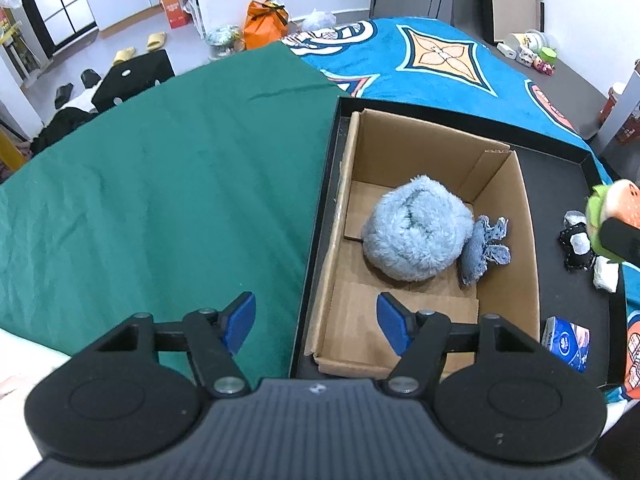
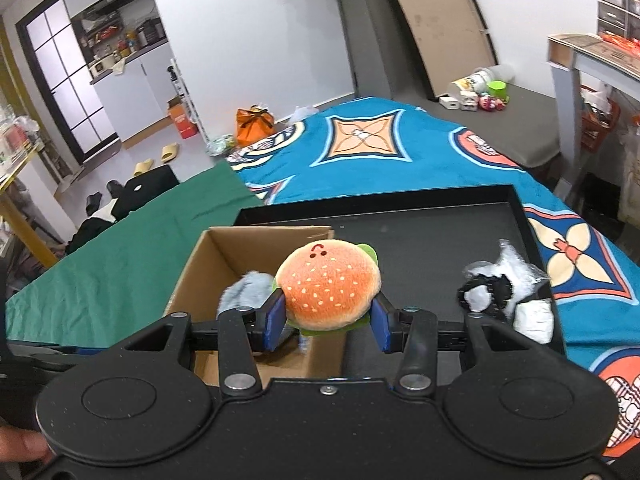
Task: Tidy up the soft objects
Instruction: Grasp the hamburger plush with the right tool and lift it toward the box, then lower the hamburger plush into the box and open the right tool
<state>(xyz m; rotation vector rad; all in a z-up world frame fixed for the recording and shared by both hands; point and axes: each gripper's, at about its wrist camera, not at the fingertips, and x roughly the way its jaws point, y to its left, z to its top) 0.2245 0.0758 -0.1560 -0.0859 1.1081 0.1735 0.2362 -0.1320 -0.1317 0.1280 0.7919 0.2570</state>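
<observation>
Carrying a plush burger to the box

Gripping a burger-shaped plush toy [image 2: 327, 283], the right gripper [image 2: 328, 320] holds it pinched between both blue pads, jaws partly closed on its sides, above the near edge of the cardboard box [image 1: 420, 152]. The left gripper [image 1: 316, 320] hangs over the box's near-left corner, jaws wide apart and empty. Already inside lie a fluffy blue plush [image 1: 416, 232] and a small denim toy [image 1: 484, 244] — touching. The step in hand looks like delivery; next, the burger likely needs moving over the open box and releasing. A black-and-white plush [image 2: 504, 300] waits on the black tray [image 2: 420, 240]. No writing is legible — a blue packet [image 1: 566, 342] shows only a blurred logo.
</observation>
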